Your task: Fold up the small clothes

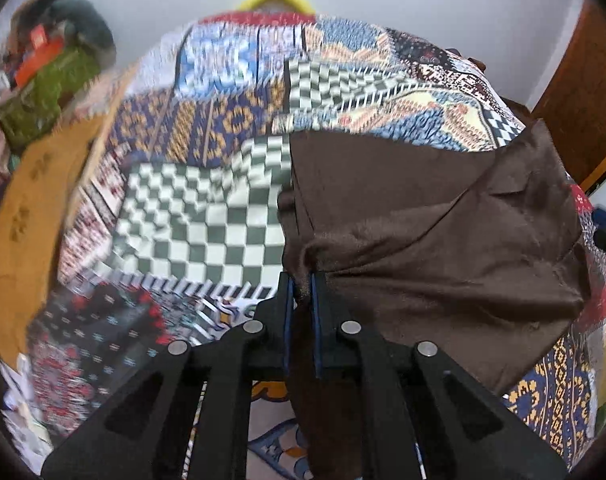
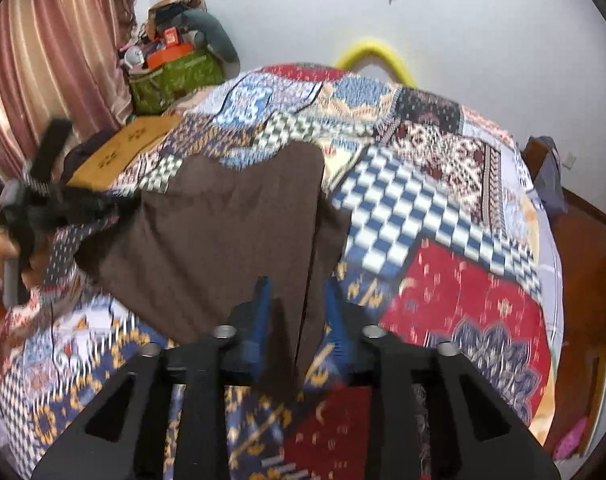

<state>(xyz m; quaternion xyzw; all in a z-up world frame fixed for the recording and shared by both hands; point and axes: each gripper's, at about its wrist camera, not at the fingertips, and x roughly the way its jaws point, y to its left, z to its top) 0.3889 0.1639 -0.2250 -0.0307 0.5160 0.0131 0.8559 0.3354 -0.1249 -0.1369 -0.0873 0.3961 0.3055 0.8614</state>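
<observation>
A small brown garment (image 1: 435,216) lies partly lifted over a patchwork bedspread (image 1: 195,216). My left gripper (image 1: 301,280) is shut on a bunched edge of the brown garment, which hangs down between its blue pads. In the right wrist view the same brown garment (image 2: 223,232) stretches from the left gripper (image 2: 63,208), seen at the far left, to my right gripper (image 2: 297,284). The right gripper's jaws stand apart, with a strip of brown cloth hanging between the blue fingers (image 2: 261,300).
The patchwork bedspread (image 2: 443,216) covers the whole bed. A tan cushion (image 1: 27,216) lies at the left. A green bag with clutter (image 2: 171,76) and pink curtains (image 2: 55,48) stand at the back left. A yellow ring (image 2: 377,54) rests against the wall. Wooden furniture (image 2: 583,264) borders the right.
</observation>
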